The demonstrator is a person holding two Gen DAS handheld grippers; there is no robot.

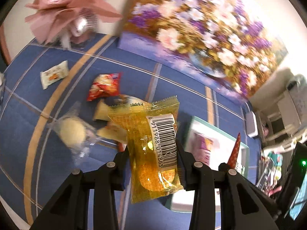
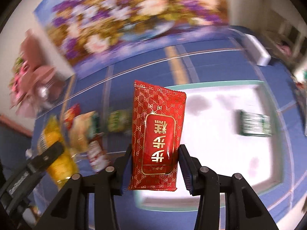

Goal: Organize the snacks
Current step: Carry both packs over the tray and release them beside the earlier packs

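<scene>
The left gripper [image 1: 153, 163] pinches a yellow packet [image 1: 151, 149] (barcode up) above the blue table [image 1: 28, 105], near loose snacks [image 1: 104, 87]. The right gripper [image 2: 155, 164] pinches a red packet [image 2: 157, 134] over the white tray [image 2: 220, 153], where a green packet [image 2: 255, 123] lies.

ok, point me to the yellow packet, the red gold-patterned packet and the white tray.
yellow packet [image 1: 153, 149], left wrist view, on its clear wrapper beside the barcode.
red gold-patterned packet [image 2: 157, 134], right wrist view, on the framed label with the characters.
white tray [image 2: 220, 138], right wrist view, on its bare white floor.
</scene>
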